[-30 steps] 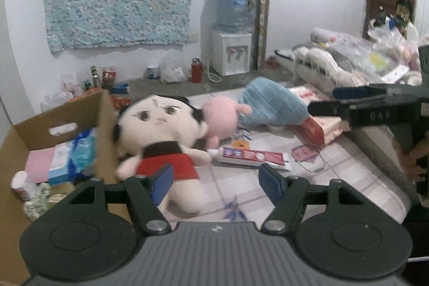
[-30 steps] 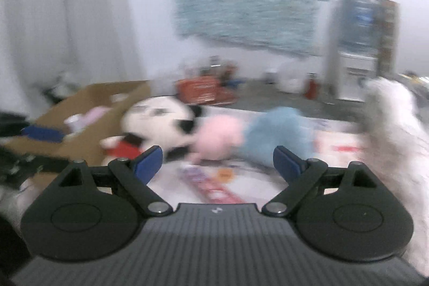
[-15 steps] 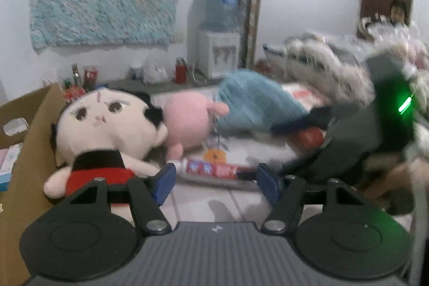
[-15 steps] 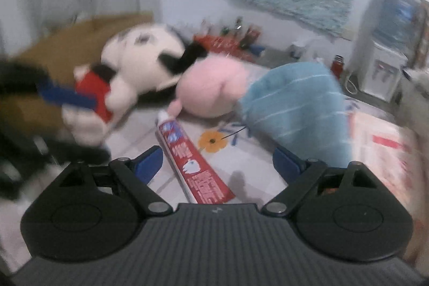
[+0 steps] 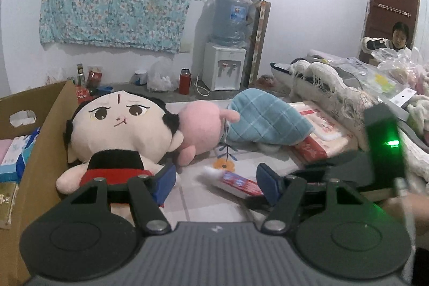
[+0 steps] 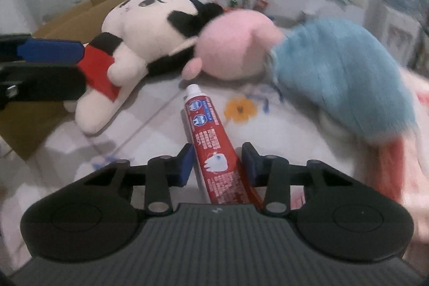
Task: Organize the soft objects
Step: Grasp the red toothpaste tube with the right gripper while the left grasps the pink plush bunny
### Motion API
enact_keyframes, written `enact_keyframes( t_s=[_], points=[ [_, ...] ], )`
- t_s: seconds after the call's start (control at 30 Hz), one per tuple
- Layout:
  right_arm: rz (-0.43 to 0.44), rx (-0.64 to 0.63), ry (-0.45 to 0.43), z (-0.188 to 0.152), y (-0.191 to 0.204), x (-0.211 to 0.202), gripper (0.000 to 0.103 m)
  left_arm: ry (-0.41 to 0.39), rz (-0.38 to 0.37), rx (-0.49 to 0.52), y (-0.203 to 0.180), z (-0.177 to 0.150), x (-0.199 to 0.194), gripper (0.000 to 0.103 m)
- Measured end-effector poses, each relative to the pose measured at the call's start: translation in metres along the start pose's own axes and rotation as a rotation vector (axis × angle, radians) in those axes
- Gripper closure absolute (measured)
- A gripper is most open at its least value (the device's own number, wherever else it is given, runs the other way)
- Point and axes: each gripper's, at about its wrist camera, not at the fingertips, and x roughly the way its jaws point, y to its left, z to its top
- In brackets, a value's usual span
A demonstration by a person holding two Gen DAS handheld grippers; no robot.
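Right gripper (image 6: 216,161) closing around the toothpaste tube (image 6: 211,141) — pads not yet pressing; left gripper (image 5: 213,182) gapes empty beside the doll (image 5: 120,136). Next: firm squeeze, lift.

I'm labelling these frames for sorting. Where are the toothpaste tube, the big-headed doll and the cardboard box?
toothpaste tube (image 6: 205,125), right wrist view, middle of the red body.
big-headed doll (image 5: 120,136), left wrist view, lower face.
cardboard box (image 5: 45,149), left wrist view, near side wall.

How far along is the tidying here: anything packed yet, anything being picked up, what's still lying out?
Some packets already sit in the cardboard box. The right tongs are closing around the toothpaste tube. The doll and pink-and-blue plush remain on the bed; the left tongs are open.
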Motion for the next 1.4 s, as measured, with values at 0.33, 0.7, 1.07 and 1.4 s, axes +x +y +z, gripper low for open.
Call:
enact_keyframes(
  t_s=[0.33, 0.7, 1.07, 1.4],
  points=[
    [0.068, 0.093, -0.015, -0.033, -0.004, -0.03, 0.028, 0.026, 0.006, 0.133, -0.023, 0.023, 0.02, 0.033],
    [0.043, 0.221, -0.054, -0.033, -0.031, -0.034, 0.073, 0.246, 0.094, 0.482, -0.052, 0.081, 0.151, 0.024],
    [0.021, 0.203, -0.06, -0.036, -0.022, -0.034, 0.073, 0.341, 0.226, 0.522, -0.041, 0.079, 0.186, 0.047],
    [0.114, 0.271, -0.083, -0.04, -0.023, -0.048, 0.073, 0.197, 0.112, 0.325, -0.041, 0.129, 0.099, 0.047]
  ],
)
